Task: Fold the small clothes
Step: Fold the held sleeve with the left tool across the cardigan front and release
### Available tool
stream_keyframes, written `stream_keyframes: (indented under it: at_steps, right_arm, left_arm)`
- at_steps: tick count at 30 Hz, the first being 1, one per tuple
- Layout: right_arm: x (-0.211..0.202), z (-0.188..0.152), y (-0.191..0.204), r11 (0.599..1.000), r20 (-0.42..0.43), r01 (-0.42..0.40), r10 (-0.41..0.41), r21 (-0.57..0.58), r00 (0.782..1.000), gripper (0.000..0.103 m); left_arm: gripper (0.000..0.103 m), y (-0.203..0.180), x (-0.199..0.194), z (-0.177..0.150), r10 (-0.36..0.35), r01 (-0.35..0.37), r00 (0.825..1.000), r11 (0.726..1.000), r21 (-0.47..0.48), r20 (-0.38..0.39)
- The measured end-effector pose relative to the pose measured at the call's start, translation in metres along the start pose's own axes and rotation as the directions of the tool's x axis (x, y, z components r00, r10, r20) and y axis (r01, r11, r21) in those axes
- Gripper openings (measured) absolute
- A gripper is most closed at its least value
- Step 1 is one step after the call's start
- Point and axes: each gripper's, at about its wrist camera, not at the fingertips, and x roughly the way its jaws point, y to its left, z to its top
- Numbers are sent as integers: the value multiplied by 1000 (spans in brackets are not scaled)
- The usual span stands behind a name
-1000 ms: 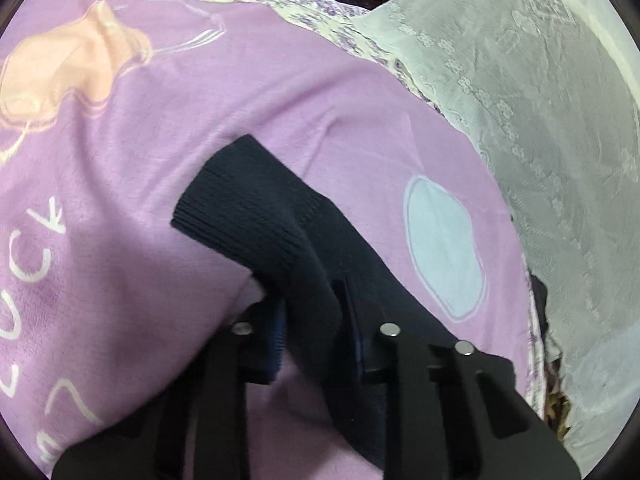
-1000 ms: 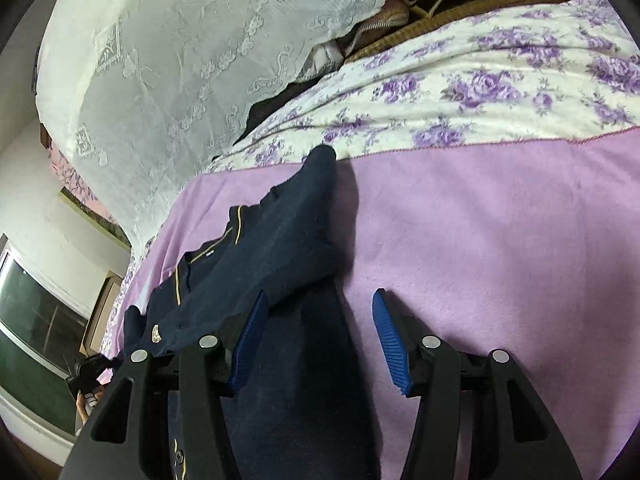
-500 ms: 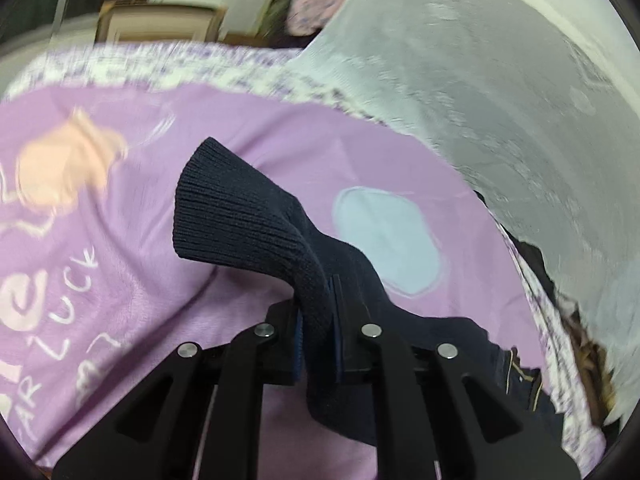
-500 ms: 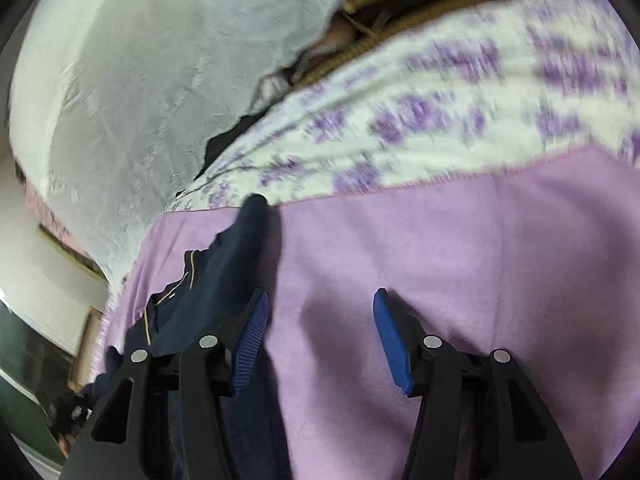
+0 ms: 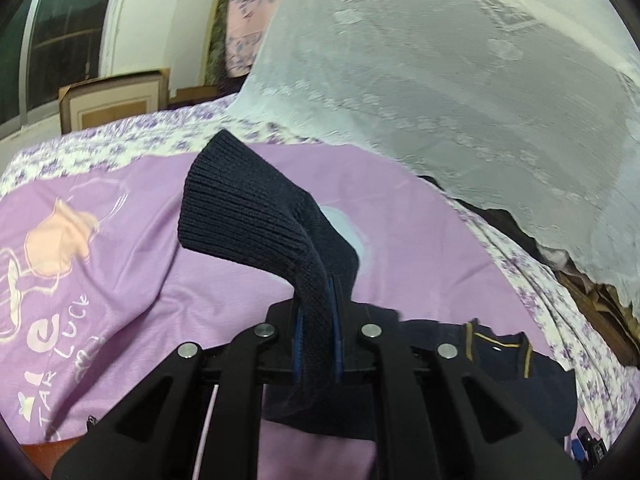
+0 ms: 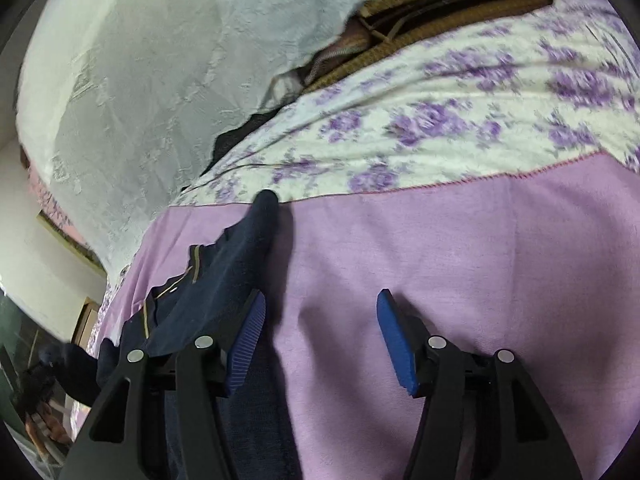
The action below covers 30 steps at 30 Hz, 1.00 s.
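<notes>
My left gripper [image 5: 316, 336] pinches the navy sweater's ribbed cuff [image 5: 244, 216]; my right gripper [image 6: 320, 336] is spread, sweater [image 6: 224, 280] beside its left finger.

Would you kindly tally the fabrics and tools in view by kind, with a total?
Navy garment: 1
Purple blanket: 1
Floral sheet: 1
White lace cloth: 1
Hand-held grippers: 2, left and right
Total: 6

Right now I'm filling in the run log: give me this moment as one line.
left gripper: jaws shut on navy sleeve cuff, lifted | right gripper: jaws open, empty | navy garment on purple blanket
</notes>
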Motion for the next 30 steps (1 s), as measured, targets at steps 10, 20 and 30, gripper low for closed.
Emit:
stream_keyframes:
  at_steps: [10, 20, 30]
  right_arm:
    - [-16, -15, 47, 974, 22, -59, 66, -219, 998, 63]
    - [-35, -36, 49, 952, -51, -125, 115, -280, 992, 64]
    - [-34, -45, 60, 930, -82, -155, 135, -332, 987, 64]
  left_arm:
    - [10, -58, -32, -4, -31, 26, 998, 995, 101, 47]
    - [10, -116, -52, -10, -69, 52, 995, 978, 202, 77]
    - [10, -180, -45, -30, -108, 88, 993, 953, 291, 56]
